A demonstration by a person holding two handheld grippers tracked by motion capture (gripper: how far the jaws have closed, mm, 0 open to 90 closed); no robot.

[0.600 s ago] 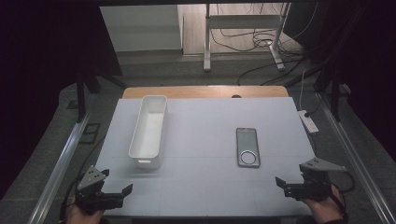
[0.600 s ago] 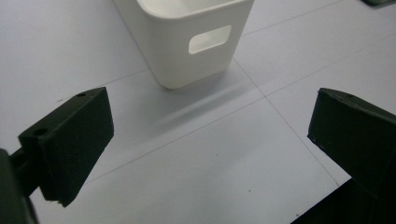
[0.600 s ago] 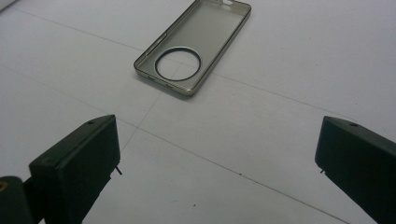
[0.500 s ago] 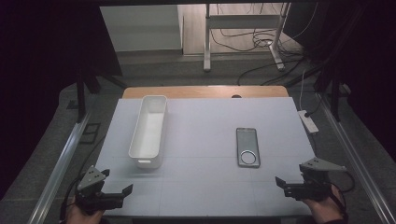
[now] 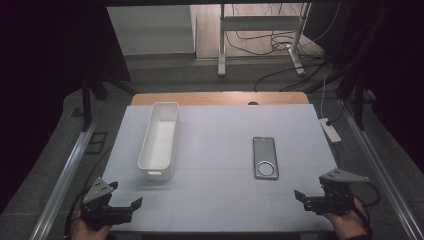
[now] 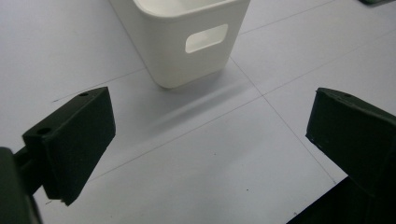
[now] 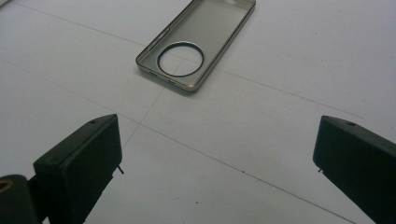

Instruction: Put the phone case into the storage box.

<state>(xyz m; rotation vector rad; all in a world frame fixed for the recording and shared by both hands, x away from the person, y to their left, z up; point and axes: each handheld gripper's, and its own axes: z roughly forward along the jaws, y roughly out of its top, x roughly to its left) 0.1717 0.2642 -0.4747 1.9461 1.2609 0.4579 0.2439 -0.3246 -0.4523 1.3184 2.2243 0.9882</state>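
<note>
A white bin [image 5: 159,140] and a phone case [image 5: 265,157] are laid on the desk [image 5: 220,200], the case well to the right of the bin. The bin's long axis runs away from the person; its near end wall, with a handle slot [image 6: 206,38], is faced by the left gripper [image 5: 122,210]. The case lies flat with its inner side up, and its long axis also runs away from the person, the round cut-out [image 7: 180,59] at the near end.

The right gripper [image 5: 307,199] is held at the desk's near edge, right of the bin and nearer the case than the left one is. From its fingers [image 7: 79,163] the case lies ahead and somewhat to the left, well apart. Both pairs of fingers are spread wide with nothing between them.

The case is judged the likelier thing to be taken by the right gripper. For that, the fingers would have to be brought forward and set across the case's short width, since the long axis points along the line of approach.
</note>
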